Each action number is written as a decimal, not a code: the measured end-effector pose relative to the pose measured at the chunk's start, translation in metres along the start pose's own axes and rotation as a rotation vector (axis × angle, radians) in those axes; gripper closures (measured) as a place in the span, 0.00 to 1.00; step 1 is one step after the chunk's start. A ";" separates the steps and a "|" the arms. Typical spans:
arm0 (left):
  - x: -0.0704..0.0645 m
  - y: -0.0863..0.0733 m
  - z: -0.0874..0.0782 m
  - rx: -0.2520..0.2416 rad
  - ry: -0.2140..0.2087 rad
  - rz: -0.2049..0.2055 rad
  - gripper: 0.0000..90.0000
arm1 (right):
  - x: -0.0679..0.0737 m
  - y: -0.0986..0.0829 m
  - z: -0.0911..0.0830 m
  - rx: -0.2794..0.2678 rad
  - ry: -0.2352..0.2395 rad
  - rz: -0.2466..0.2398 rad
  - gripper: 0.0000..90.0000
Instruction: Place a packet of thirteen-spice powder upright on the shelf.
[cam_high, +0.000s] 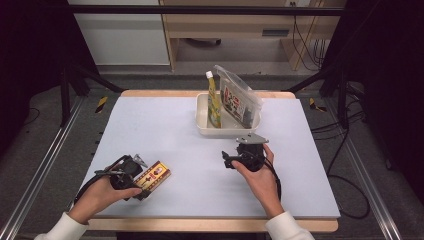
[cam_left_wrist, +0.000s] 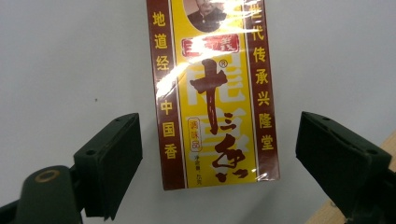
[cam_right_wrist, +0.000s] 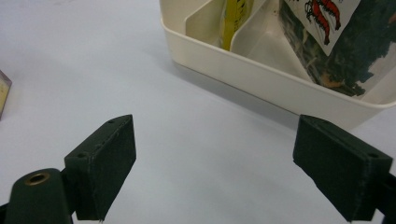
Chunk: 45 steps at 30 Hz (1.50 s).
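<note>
A red and yellow box (cam_high: 153, 176) lies flat near the front left corner of the table (cam_high: 165, 125), and the left gripper (cam_high: 131, 181) sits right at its near end, held in the person's left hand (cam_high: 100, 195). The left gripper view shows what the high view cannot: the jaws stand wide apart with the box (cam_left_wrist: 215, 93) lying between them, a clear gap on each side, touching neither. The right gripper (cam_high: 248, 154) rests toward the middle of the front half, its jaws spread and holding nothing. Its own view looks across bare table to a cream tray (cam_right_wrist: 261, 77) near the back edge, divided into compartments; a yellow tube (cam_right_wrist: 236, 18) stands in one, a printed pouch (cam_right_wrist: 336, 42) in the next, probably leaning on the wall
</note>
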<state>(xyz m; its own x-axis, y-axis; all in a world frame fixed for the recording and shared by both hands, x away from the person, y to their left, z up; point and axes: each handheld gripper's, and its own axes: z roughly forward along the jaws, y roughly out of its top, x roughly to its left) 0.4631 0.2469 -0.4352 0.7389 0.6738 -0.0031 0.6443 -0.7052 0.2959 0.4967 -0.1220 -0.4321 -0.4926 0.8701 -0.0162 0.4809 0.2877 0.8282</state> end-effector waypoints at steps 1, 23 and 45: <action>0.000 0.000 0.001 0.004 0.000 -0.002 0.17 | 0.000 0.000 0.001 0.007 0.002 0.000 0.15; -0.003 0.010 0.011 0.053 0.047 0.067 0.35 | 0.005 -0.001 0.002 0.013 0.021 -0.010 0.15; -0.017 0.080 -0.004 -0.104 0.079 0.310 0.35 | 0.008 0.009 -0.002 0.012 0.085 0.030 0.21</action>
<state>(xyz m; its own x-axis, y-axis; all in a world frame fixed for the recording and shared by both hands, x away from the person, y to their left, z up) 0.5015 0.1802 -0.4080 0.8763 0.4488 0.1753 0.3647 -0.8556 0.3673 0.4956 -0.1138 -0.4237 -0.5374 0.8414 0.0568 0.5048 0.2670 0.8209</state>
